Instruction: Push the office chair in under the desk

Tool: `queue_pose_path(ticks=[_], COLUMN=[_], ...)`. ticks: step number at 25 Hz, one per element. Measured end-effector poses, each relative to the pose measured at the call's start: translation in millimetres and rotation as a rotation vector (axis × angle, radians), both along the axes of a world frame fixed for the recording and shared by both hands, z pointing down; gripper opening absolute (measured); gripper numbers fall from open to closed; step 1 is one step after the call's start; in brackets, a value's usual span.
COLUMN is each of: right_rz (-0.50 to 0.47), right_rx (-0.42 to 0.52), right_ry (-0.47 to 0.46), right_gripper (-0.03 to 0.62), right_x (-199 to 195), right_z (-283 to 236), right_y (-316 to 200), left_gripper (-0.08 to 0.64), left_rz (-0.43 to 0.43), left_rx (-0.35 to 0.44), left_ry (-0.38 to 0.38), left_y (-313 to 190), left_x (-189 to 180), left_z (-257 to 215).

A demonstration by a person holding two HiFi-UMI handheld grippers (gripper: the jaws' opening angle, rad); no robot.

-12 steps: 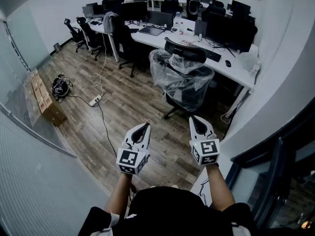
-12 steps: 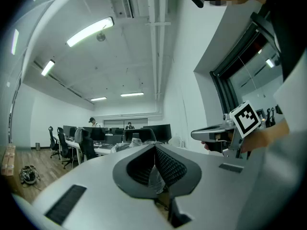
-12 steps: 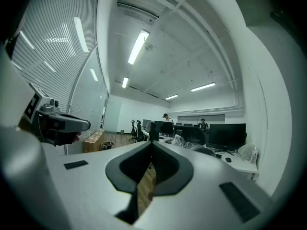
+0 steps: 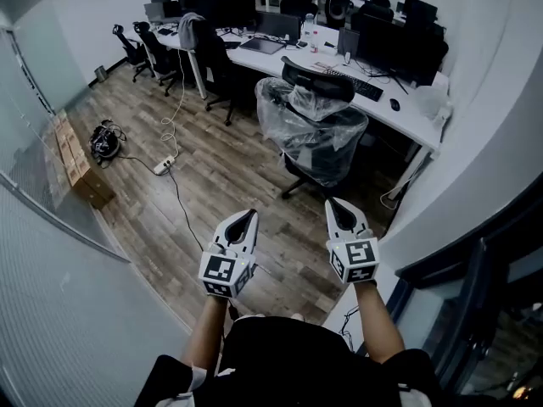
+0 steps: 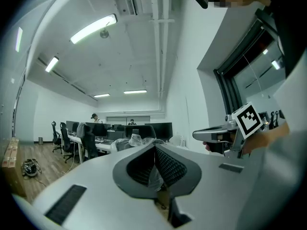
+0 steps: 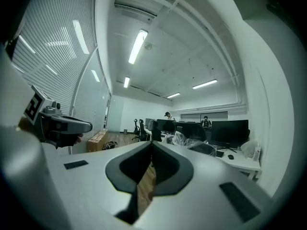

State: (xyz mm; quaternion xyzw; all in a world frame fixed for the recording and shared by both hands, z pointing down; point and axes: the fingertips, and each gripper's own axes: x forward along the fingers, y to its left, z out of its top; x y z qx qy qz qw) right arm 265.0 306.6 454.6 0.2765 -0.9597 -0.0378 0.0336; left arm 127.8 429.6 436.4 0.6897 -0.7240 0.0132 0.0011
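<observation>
Cardboard boxes (image 4: 75,164) are lying at far left on wood-grain plank flooring (image 4: 222,181). The left gripper (image 4: 247,216), a grey wedge carrying a black-and-white square-marker cube (image 4: 222,275), is pointing level, jaws pressed together on nothing. The office chair (image 4: 318,130), black and wrapped in crinkled clear plastic, is standing ahead. The right gripper (image 4: 338,204) is likewise holding its jaws together, empty. The chair is sitting just outside the white desk (image 4: 411,119).

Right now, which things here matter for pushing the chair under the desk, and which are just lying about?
For the job: chair in plastic wrap, desk, left gripper, right gripper.
Lying about: power strip, cardboard boxes, cable bundle, keyboard.
</observation>
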Motion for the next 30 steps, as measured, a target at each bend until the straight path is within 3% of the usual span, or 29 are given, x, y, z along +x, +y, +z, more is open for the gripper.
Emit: queue_pose_path(ticks=[15, 23, 30], right_rz=[-0.058, -0.043, -0.028], right_rx=[-0.005, -0.011, -0.015], right_ry=[0.007, 0.024, 0.031], right_gripper=[0.025, 0.025, 0.025], right_x=[8, -18, -63], right_z=[19, 24, 26], right_y=[-17, -54, -100], left_gripper=[0.015, 0.015, 0.015], left_rz=[-0.032, -0.027, -0.018], left_rx=[-0.04, -0.039, -0.038], left_ry=[-0.012, -0.017, -0.017], left_y=[-15, -53, -103], left_x=[18, -10, -57], left_z=[20, 30, 26])
